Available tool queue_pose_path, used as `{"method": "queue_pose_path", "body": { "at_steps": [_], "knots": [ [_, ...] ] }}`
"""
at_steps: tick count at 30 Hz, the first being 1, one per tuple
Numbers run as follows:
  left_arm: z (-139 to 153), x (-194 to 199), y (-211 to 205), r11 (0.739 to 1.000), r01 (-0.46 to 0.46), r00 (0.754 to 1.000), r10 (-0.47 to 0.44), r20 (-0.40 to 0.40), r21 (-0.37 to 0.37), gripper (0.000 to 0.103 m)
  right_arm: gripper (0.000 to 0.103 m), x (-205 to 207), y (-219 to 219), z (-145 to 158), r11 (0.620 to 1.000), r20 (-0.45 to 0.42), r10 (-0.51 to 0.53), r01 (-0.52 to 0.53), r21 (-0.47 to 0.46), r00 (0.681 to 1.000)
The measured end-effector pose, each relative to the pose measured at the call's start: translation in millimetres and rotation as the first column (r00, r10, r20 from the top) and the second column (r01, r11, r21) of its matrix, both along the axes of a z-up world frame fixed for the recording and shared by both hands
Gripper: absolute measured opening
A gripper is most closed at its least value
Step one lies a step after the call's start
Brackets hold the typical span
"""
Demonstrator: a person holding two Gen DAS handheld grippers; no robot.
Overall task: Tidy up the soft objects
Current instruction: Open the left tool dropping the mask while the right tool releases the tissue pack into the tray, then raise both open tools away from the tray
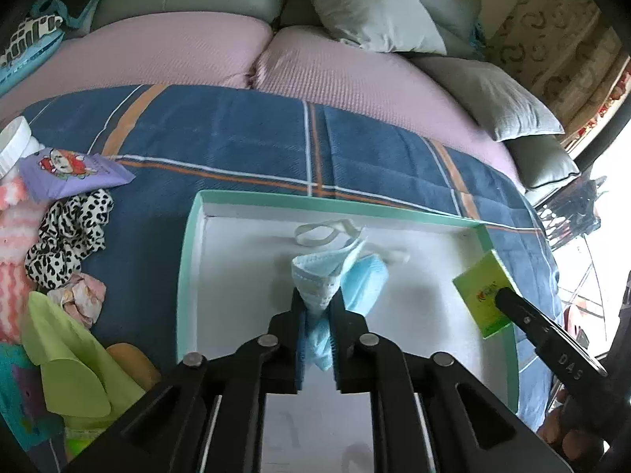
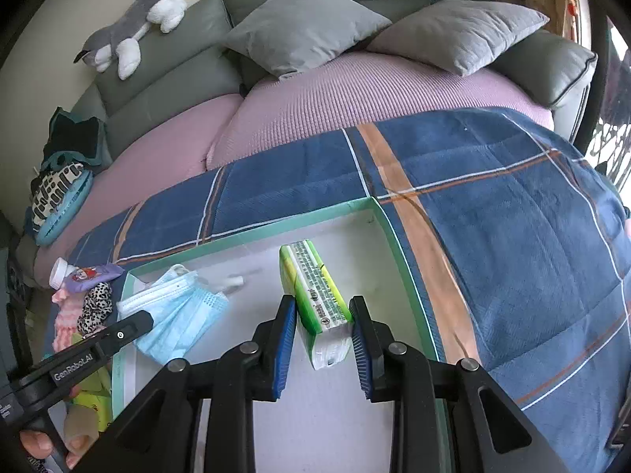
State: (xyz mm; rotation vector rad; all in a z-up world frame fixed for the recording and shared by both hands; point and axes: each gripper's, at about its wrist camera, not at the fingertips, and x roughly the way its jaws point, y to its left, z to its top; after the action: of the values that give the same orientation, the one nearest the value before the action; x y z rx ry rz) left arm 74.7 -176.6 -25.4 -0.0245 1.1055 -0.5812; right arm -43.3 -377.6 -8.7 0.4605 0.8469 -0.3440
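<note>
You're carrying the blue face mask (image 1: pixel 335 276) over the white tray (image 1: pixel 236 260), and your left gripper (image 1: pixel 315 307) is pinching it tight, jaws closed on the bunched pleats with an ear loop (image 1: pixel 319 234) dangling toward the tray floor. Over on the other side, your right gripper (image 2: pixel 323 315) is bringing in the green tissue pack (image 2: pixel 319 299); it's sitting between the jaws, which are standing a little wider than the pack, so whether it's truly clamped I cannot tell. Both items are hanging inside the tray's green rim (image 2: pixel 252 236), mask toward the left half, pack toward the far right corner.

This looks like the placing step: two soft things are arriving together. Next, you're needing to lower each one to the tray floor and open up, keeping them apart so they're lying side by side.

Waiting beside the tray on the blue plaid blanket (image 1: pixel 236 142): the leopard-print scrunchie (image 1: pixel 67 236), the purple tube (image 1: pixel 67 169) and the yellow-green cloth (image 1: pixel 75 366).
</note>
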Motion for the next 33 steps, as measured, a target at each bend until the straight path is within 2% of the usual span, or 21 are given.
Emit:
{"method": "queue_pose_path", "body": {
  "at_steps": [2,11,19,24,26,29,31,33],
  "knots": [
    [-1.4,0.5,0.7,1.000,-0.005,1.000,0.005,-0.002,0.013,0.027,0.029,0.6,-1.2,-1.8,1.000,-0.007,-0.002,0.003,0.002,1.000],
    [0.3,2.4,4.2,0.998,-0.030,1.000,0.030,0.003,0.051,0.060,0.032,0.4,-2.7,-1.2,1.000,-0.022,-0.006,0.006,-0.007,1.000],
    [13.6,2.9,12.9,0.998,-0.048,0.998,0.046,0.031,0.042,0.071,0.032,-0.6,0.4,8.1,0.999,-0.018,-0.007,0.007,-0.045,1.000],
    [21.0,1.8,16.3,0.998,-0.055,0.997,0.054,0.049,0.031,0.072,0.032,-1.2,2.8,12.6,0.998,-0.019,-0.004,0.003,-0.064,1.000],
    [22.5,2.0,17.4,0.998,-0.058,0.997,0.056,0.056,0.030,0.078,0.032,-0.3,3.6,12.4,0.997,-0.027,-0.007,0.005,-0.075,1.000],
    [23.8,3.1,19.0,0.997,-0.072,0.995,0.070,0.067,0.030,0.086,0.044,0.5,4.4,10.9,0.996,-0.045,-0.014,0.010,-0.088,0.999],
    [23.1,4.6,20.0,0.996,-0.079,0.995,0.077,0.066,0.031,0.088,0.060,1.1,5.7,10.5,0.994,-0.055,-0.017,0.011,-0.105,0.998],
    [22.6,5.0,20.1,0.996,-0.082,0.995,0.079,0.068,0.040,0.089,0.062,1.0,6.8,11.0,0.993,-0.058,-0.018,0.011,-0.119,0.998]
  ]
}}
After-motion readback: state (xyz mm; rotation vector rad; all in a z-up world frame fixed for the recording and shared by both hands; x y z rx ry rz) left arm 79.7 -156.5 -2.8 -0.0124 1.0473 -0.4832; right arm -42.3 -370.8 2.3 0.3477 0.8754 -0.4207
